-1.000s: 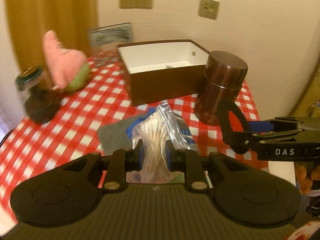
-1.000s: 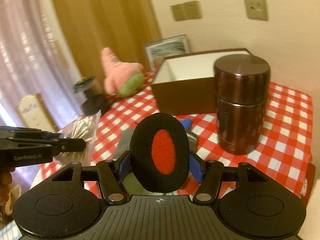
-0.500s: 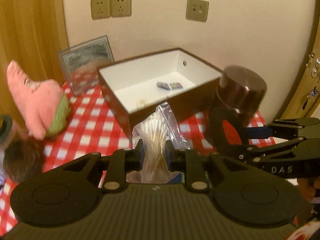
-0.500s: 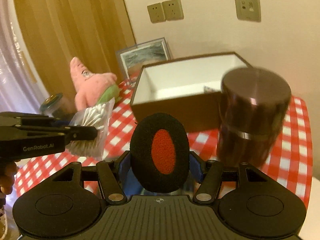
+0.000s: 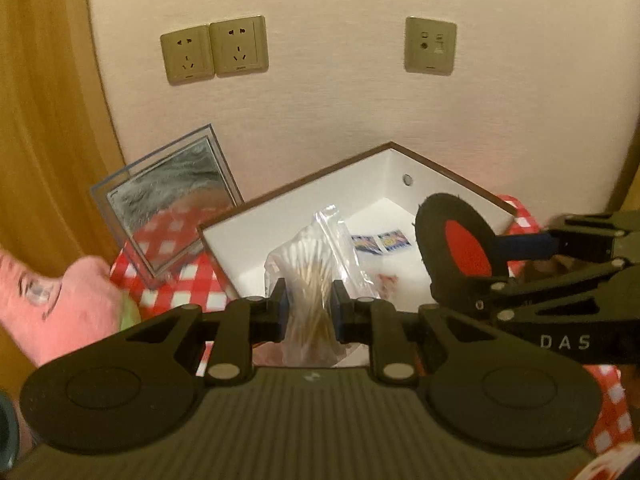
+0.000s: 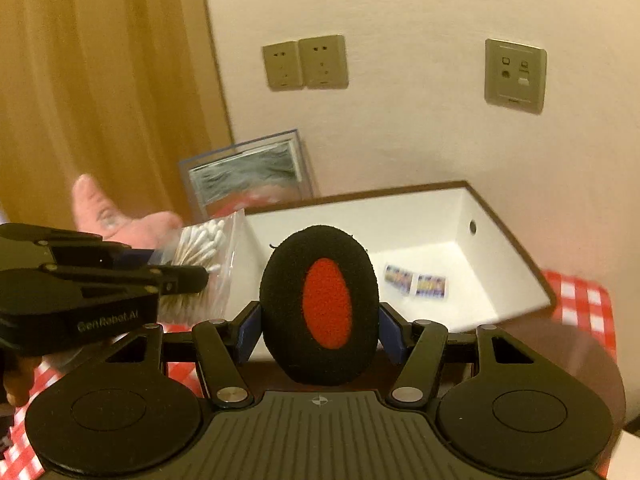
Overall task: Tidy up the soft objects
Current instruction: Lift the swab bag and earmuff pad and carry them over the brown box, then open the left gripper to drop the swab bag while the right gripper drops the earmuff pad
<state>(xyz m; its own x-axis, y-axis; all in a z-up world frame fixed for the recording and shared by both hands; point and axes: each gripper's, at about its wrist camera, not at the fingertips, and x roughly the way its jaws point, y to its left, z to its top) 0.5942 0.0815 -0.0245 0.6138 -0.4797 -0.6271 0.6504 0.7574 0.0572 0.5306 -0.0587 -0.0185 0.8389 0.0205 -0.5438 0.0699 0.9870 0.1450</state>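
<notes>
So the brown box (image 5: 360, 216) with white insides sits straight ahead of both grippers, 2 small packets (image 6: 416, 282) on its floor. Left gripper (image 5: 308, 312) is clamped tight on a bag of cotton swabs (image 5: 310, 276), right gripper (image 6: 320, 328) is pinching a black and red foam pad (image 6: 320, 304), both held up over the box's near edge.

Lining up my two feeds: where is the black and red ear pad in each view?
Left wrist: ear pad right of centre, over the box, in the right claw.
Right wrist: ear pad dead centre, between the fingers.
Shared landmark: the double wall socket.
</notes>
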